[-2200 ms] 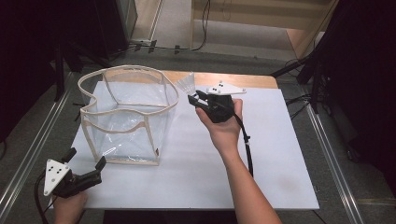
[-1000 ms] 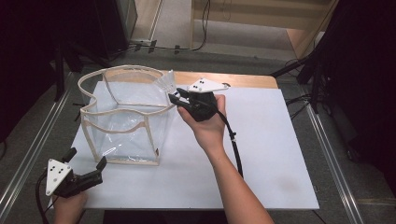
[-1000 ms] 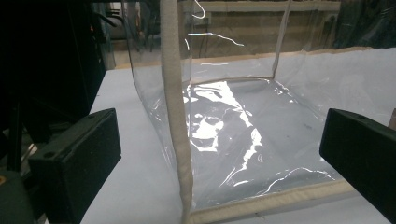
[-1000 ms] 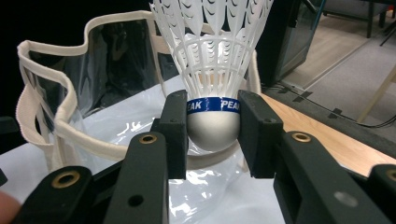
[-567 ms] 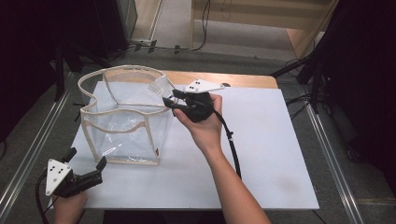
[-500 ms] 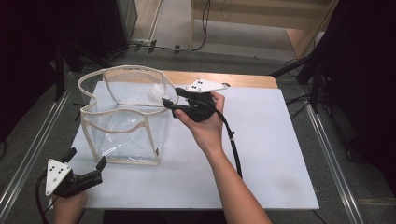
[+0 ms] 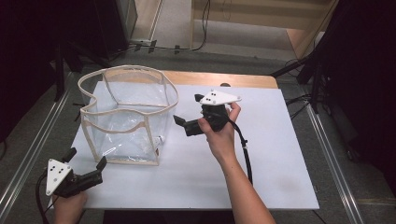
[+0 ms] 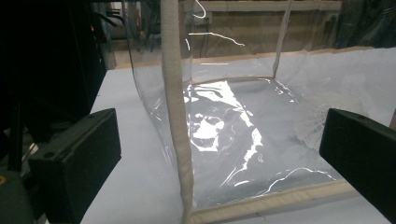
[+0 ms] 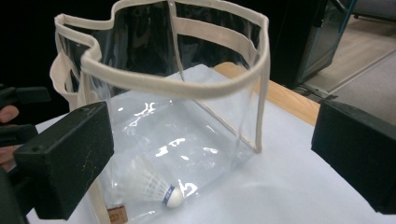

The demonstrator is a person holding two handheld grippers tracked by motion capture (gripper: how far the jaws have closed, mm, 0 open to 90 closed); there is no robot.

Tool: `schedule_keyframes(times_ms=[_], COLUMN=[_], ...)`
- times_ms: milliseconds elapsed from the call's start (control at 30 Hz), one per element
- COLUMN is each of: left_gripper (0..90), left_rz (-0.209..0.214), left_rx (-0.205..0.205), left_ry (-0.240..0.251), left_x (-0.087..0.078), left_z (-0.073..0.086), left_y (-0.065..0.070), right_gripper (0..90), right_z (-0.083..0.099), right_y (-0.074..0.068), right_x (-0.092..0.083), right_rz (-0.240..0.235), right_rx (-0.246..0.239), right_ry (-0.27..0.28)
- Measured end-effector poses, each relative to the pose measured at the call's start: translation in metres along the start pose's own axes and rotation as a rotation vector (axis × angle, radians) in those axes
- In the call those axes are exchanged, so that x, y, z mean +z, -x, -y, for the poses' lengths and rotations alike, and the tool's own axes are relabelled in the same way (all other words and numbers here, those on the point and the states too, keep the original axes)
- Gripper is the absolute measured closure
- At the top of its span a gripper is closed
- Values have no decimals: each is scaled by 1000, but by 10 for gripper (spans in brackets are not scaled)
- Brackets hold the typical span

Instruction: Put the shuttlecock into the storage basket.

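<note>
The right gripper (image 7: pixel 181 123) had withdrawn right, jaws apart and empty; the shuttlecock (image 9: pixel 152 186) lay inside the clear bag (image 7: pixel 126 116), deposit apparently complete.

Your table (image 7: pixel 243 80) is wood, nearly all covered by a white sheet (image 7: pixel 275 154). On the sheet, far-left part, stands a clear bag (image 7: pixel 126 116) with beige trim, upright and open-topped. A shuttlecock (image 9: pixel 152 189) lies inside it.
</note>
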State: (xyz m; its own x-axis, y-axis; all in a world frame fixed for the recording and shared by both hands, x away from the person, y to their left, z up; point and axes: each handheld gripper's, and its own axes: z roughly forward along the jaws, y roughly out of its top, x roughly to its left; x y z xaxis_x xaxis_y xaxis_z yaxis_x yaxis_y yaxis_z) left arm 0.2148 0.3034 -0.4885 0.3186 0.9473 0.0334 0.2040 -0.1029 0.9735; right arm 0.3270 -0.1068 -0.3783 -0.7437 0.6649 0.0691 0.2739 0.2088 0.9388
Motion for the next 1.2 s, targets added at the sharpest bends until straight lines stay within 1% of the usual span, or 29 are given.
schedule_keyframes(times_ms=[67, 333, 433, 533, 600, 700, 1000, 1100, 1200], left_gripper=[0, 0, 0, 0, 0, 0, 0, 0, 0], left_rz=[0, 0, -1, -1, -2, -1, -5, -6, -7], left_rx=[1, 1, 2, 2, 2, 1, 4, 3, 7], left_ry=[1, 0, 1, 0, 1, 0, 3, 3, 2], left_x=[0, 0, 0, 0, 0, 0, 0, 0, 0], left_z=[0, 0, 0, 0, 0, 0, 0, 0, 0], left_y=[0, 0, 0, 0, 0, 0, 1, 1, 1], right_gripper=[0, 0, 0, 0, 0, 0, 0, 0, 0], right_z=[6, 30, 39, 46, 52, 59, 81, 87, 92], right_y=[2, 7, 9, 12, 13, 14, 20, 23, 26], right_x=[-3, -10, -14, -19, -23, -30, -46, -52, -59], right_rz=[-4, 25, 27, 26, 16, 15, 46, 53, 71], right_rx=[9, 18, 29, 28, 18, 8, 45, 54, 59], right_ry=[2, -15, -19, -16, -7, -2, -19, -19, -17])
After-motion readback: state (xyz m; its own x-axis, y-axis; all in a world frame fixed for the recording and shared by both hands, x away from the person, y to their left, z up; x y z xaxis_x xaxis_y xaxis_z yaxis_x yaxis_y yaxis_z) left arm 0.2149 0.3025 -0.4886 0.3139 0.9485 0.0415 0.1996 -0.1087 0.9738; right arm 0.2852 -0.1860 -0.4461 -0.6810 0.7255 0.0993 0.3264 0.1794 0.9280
